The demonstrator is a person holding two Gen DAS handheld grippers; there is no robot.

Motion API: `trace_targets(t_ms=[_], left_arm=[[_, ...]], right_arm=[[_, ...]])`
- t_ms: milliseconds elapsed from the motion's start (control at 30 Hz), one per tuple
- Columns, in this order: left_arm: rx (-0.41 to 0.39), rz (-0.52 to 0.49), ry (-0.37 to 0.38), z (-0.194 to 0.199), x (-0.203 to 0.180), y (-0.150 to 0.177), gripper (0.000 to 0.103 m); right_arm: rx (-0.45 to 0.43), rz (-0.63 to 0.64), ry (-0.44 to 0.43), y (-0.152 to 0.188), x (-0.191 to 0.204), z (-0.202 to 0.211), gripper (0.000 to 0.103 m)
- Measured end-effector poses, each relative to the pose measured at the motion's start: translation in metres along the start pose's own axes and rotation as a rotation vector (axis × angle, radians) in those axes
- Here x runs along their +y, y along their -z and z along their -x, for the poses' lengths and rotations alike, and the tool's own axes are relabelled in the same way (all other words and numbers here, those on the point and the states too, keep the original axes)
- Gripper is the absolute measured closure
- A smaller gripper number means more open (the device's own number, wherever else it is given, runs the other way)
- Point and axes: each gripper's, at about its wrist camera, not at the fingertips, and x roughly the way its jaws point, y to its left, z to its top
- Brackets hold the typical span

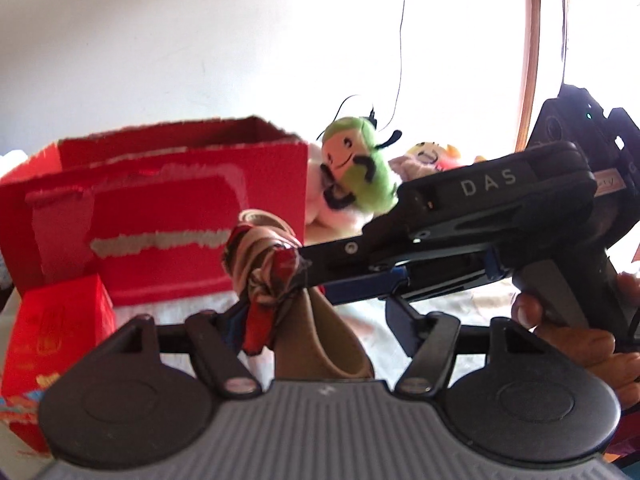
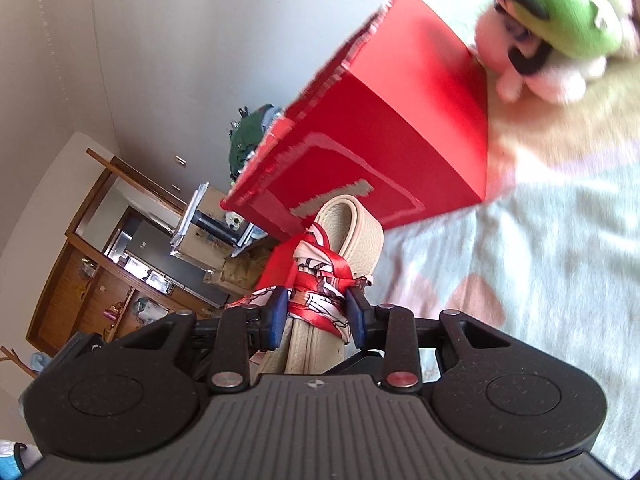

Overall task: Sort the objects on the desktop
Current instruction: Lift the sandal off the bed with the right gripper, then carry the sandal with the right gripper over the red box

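A looped beige leather strap (image 1: pixel 320 344) (image 2: pixel 360 232) has a red and white scarf (image 1: pixel 276 268) (image 2: pixel 320 300) knotted round it. In the left wrist view my right gripper (image 1: pixel 300 268) comes in from the right, and its tips bite the scarf knot. In its own view my right gripper (image 2: pixel 318 314) has both blue pads pressed on the scarf-wrapped strap. My left gripper (image 1: pixel 316 316) straddles the strap lower down. Its left finger is at the scarf, while a gap shows between the strap and its right finger. An open red box (image 1: pixel 168 208) (image 2: pixel 380 140) stands just behind.
A small red printed box (image 1: pixel 52 340) sits at the front left. A green plush toy (image 1: pixel 356 168) (image 2: pixel 560 8) leans on the red box, with a yellow plush (image 1: pixel 432 156) beside it. A pale patterned cloth (image 2: pixel 520 260) covers the surface. A person's hand (image 1: pixel 580 340) holds the right gripper.
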Motion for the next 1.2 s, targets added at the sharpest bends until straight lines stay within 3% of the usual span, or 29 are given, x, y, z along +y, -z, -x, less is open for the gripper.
trace_targets(t_ms=[333, 600, 1000, 1200], left_arm=[[-0.146, -0.047, 0.053, 0.013, 0.012, -0.069, 0.035], [-0.191, -0.06, 0.022, 0.002, 0.062, -0.117, 0.035], [-0.036, 0.03, 0.029, -0.059, 0.14, -0.134, 0.035], [0.062, 0.067, 0.064, -0.097, 0.149, -0.14, 0.035]], right_arm=[[-0.127, 0.14, -0.001, -0.045, 0.051, 0.015, 0.068], [-0.156, 0.191, -0.015, -0.1, 0.083, -0.027, 0.068], [-0.062, 0.161, 0.046, -0.139, 0.077, -0.125, 0.069], [-0.007, 0.079, 0.11, -0.154, 0.05, -0.129, 0.071]])
